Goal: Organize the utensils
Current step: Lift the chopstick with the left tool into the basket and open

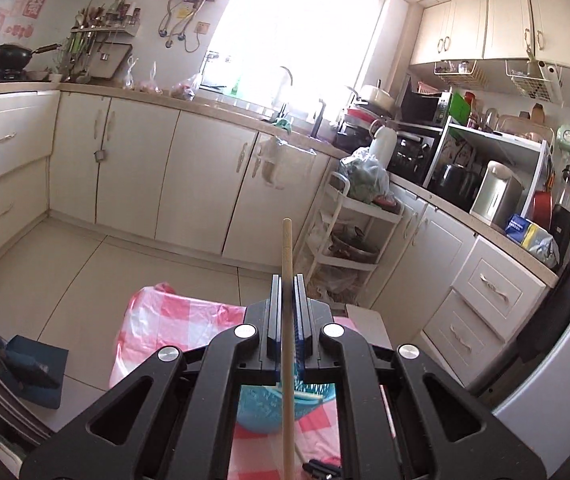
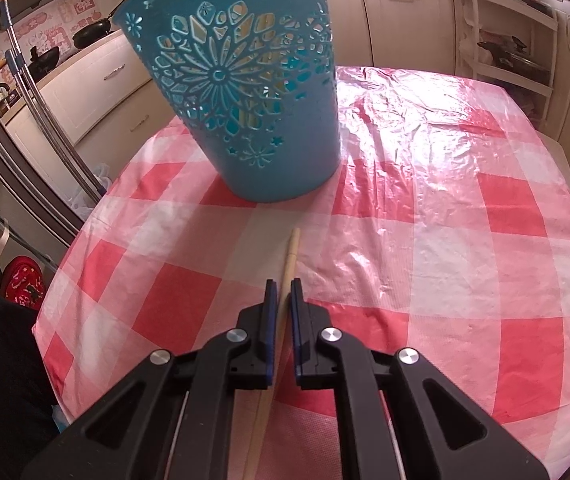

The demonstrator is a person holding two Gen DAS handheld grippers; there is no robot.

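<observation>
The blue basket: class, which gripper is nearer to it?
Probably left. The left gripper is raised above the blue basket; the right gripper is low over the tablecloth, short of it.

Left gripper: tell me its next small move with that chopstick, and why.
Probably tip the left gripper down and lower the chopstick into the blue basket. It is shut on the stick, raised over the checked cloth, with the basket's mouth just beneath. The right gripper grips another chopstick.

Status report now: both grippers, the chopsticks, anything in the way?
Left gripper shut on one chopstick. Right gripper shut on another chopstick. Blue basket upright, path clear.
</observation>
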